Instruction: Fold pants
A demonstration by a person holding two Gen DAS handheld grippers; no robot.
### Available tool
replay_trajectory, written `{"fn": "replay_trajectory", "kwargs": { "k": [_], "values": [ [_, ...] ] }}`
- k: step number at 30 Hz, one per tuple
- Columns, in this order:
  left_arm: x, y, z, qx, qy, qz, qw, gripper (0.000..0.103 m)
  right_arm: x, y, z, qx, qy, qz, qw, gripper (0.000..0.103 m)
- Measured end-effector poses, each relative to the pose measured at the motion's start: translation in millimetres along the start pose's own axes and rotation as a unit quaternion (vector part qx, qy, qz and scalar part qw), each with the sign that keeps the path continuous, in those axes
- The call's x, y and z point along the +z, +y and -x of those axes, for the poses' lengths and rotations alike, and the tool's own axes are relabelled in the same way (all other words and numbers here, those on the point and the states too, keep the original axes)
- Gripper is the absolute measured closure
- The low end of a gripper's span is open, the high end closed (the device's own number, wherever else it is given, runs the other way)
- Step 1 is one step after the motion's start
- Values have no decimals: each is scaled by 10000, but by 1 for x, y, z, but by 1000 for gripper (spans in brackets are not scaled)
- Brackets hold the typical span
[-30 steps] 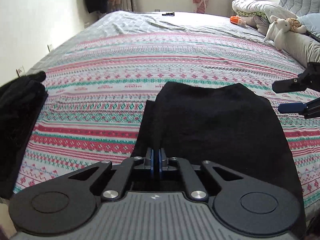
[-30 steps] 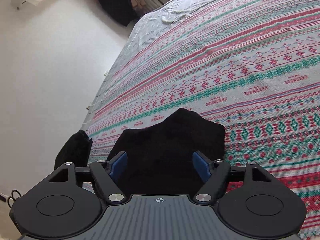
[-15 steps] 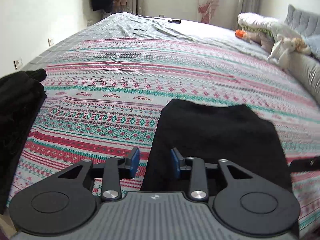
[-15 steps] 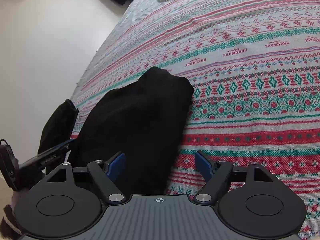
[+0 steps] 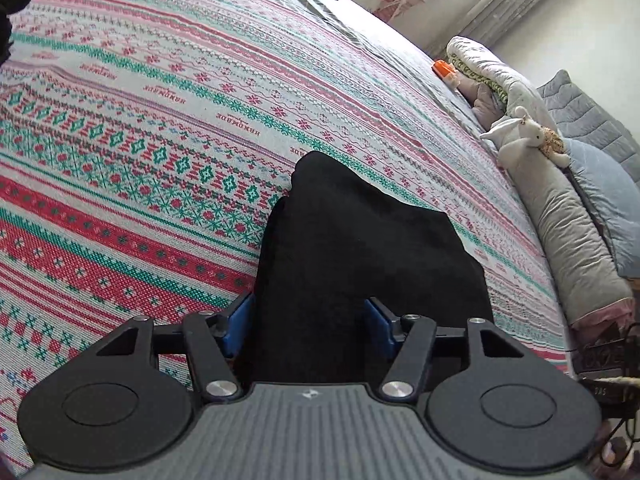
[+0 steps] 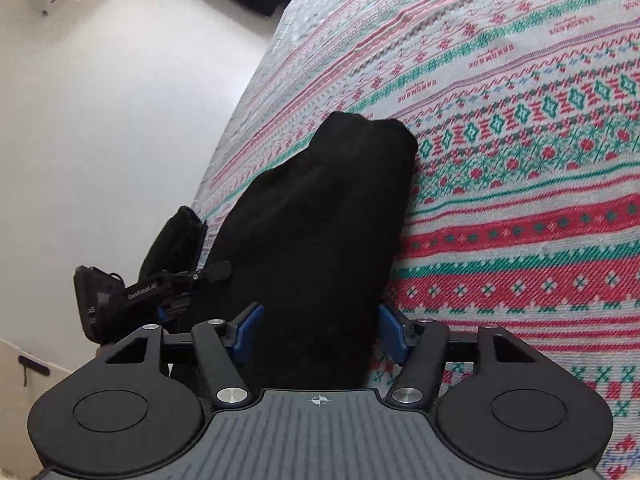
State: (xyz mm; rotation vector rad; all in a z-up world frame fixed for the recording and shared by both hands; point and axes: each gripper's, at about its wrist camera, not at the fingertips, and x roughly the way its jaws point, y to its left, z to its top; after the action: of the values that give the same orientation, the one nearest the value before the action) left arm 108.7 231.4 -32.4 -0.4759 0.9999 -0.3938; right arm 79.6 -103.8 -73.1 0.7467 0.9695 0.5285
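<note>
Pants (image 5: pixel 360 256): black, already folded into a compact bundle, lying on the bed (image 5: pixel 160 128) at its near edge, on the striped red, green and white patterned cover. In the left wrist view the bundle tapers toward a rounded far end; in the right wrist view (image 6: pixel 320 220) it shows as a long dark mound running away from the camera.

Left tongs (image 5: pixel 308 322): apart and opening, blue pads on either side of the bundle's near end. The left pad sits at the fabric's left edge, the right pad over the black cloth; neither pad is seen pressing it.

Right tongs (image 6: pixel 316 330): apart but closing, pads on either side of the bundle's near right end. The right pad sits at the fabric's right edge beside the cover. No clamp visible yet.

Other items: second dark garment (image 6: pixel 176 236) on the bed's left side, well apart from the pants; white plush toy (image 5: pixel 520 136) and grey pillows (image 5: pixel 576 240) at the far right; small orange object (image 5: pixel 443 69) near the folded quilt.

Step in hand, as judged: 1 fold appears complete, and both tongs are being reset on the near end for a further fold or a lift.

Next move calls for: both tongs to close on all layers together, then carry the near end evenly toward the far end so the bundle does not skew or splay.
</note>
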Motion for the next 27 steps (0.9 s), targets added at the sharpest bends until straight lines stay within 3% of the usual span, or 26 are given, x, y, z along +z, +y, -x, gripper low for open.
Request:
{"fn": "replay_trajectory", "kwargs": {
  "k": [6,13,15,18,27],
  "values": [
    [-4,13,1,-520,102,496,9974,34,2,-2,-7,172,5,-249,9995,45],
    [-9,18,6,-620,86,773,9950,49,5,1,-17,91,-66,-294,9995,58],
    [-12,15,8,-595,26,763,9953,53,6,4,-22,-95,-60,-226,9997,77],
    [-13,12,11,-678,-87,881,9938,58,6,9,-23,-225,-84,-163,9996,84],
    [-13,-12,3,-908,-266,1118,9892,61,23,28,3,-429,-231,114,9987,89]
  ]
}}
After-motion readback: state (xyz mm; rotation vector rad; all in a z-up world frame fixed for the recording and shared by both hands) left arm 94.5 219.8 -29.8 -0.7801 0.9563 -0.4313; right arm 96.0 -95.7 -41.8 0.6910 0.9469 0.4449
